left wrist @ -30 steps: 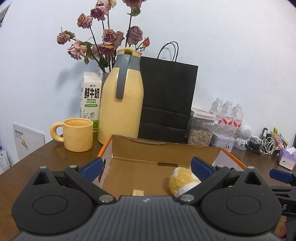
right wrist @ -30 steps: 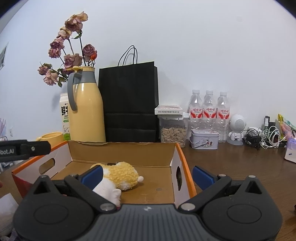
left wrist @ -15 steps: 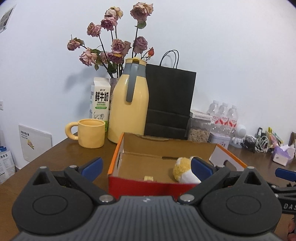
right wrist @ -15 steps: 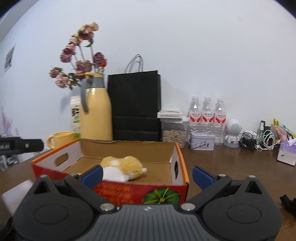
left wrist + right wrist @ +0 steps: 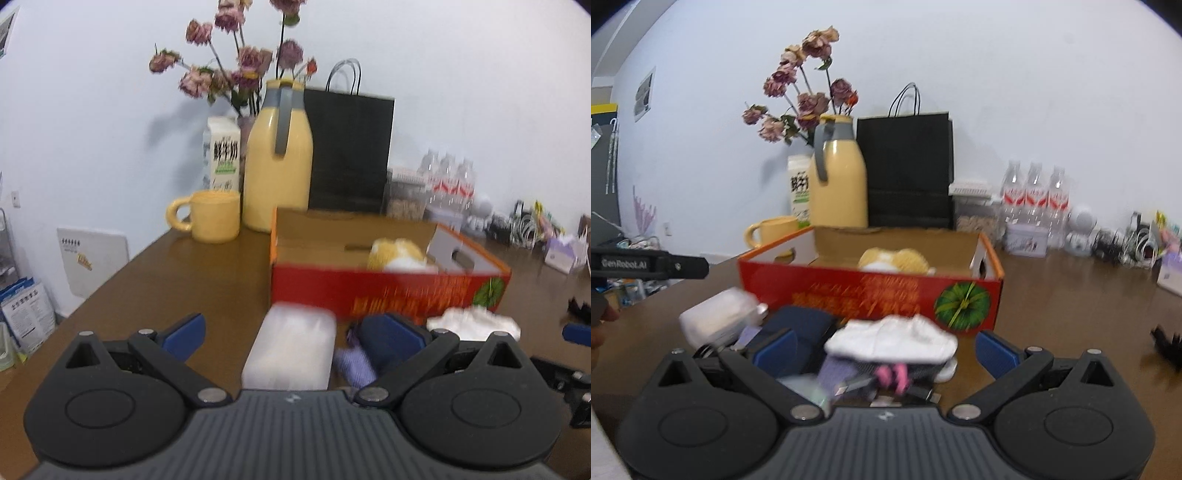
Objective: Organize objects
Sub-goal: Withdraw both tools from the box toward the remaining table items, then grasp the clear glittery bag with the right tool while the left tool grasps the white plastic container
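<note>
Only one item sits inside the red cardboard box [image 5: 870,295] so far: a yellow-and-white plush toy [image 5: 894,260] lying on the box floor toward the back. The rest of the job looks undone, since a cluster of loose things lies on the brown table [image 5: 184,273] just in front of the box's near wall. Among them are a pale translucent case [image 5: 291,350], a crumpled white cloth [image 5: 892,339], a dark blue pouch [image 5: 801,325], and some purple and pink bits underneath that are too blurred to name. The left gripper [image 5: 284,336] hangs over the table with its jaws spread wide and nothing between the pads; the translucent case lies between its fingers, apparently on the table, not gripped. The right gripper [image 5: 884,349] is likewise spread apart and empty, poised above the white cloth and the pile beneath it. Judging from this, the sorting is at an early stage: one thing packed, several waiting, and each gripper lined up over a likely next pick.
</note>
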`<state>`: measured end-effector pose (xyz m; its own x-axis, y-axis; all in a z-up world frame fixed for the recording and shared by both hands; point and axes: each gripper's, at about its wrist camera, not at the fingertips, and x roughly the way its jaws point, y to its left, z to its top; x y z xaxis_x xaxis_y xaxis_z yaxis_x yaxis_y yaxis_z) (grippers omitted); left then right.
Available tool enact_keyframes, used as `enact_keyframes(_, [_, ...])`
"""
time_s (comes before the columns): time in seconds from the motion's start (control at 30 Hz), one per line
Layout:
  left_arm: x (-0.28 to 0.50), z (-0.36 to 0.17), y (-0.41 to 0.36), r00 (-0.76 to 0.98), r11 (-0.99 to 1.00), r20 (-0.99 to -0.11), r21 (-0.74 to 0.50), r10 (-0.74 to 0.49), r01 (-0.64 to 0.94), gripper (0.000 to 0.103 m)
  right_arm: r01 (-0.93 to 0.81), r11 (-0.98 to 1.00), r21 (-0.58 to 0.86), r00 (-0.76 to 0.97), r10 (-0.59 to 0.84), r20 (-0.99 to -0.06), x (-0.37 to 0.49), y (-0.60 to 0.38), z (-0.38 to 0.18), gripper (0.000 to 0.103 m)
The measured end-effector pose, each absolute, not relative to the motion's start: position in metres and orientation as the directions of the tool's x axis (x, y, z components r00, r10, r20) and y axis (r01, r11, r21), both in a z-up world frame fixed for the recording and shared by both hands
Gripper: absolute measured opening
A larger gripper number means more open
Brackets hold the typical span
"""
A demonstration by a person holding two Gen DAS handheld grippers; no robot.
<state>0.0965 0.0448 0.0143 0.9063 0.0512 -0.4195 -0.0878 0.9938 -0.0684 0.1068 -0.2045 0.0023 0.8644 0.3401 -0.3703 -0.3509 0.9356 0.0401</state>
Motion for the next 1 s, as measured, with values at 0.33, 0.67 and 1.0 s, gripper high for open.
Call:
enact_keyframes(0.33, [0.067, -0.017, 0.051, 0.853, 0.995, -0.520, -0.053, 0.048, -0.088, 0.103, -0.393, 0.918, 0.063, 0.830, 0.383, -0.406, 0.082, -0.197, -0.008, 0.103])
enact_keyframes(0.67, [0.063, -0.021, 0.054, 0.842, 0.993, -0.537, -0.060, 0.050, -0.097, 0.103, -0.447, 0.893, 0.053, 0.797, 0.424, -0.430, 0.081, -0.180, -0.012, 0.100])
enact_keyframes(1.0, [0.063, -0.027, 0.061, 0.833, 0.992, -0.551, -0.078, 0.042, -0.101, 0.103, -0.495, 0.866, 0.077, 0.739, 0.466, -0.487, 0.092, -0.164, -0.025, 0.081])
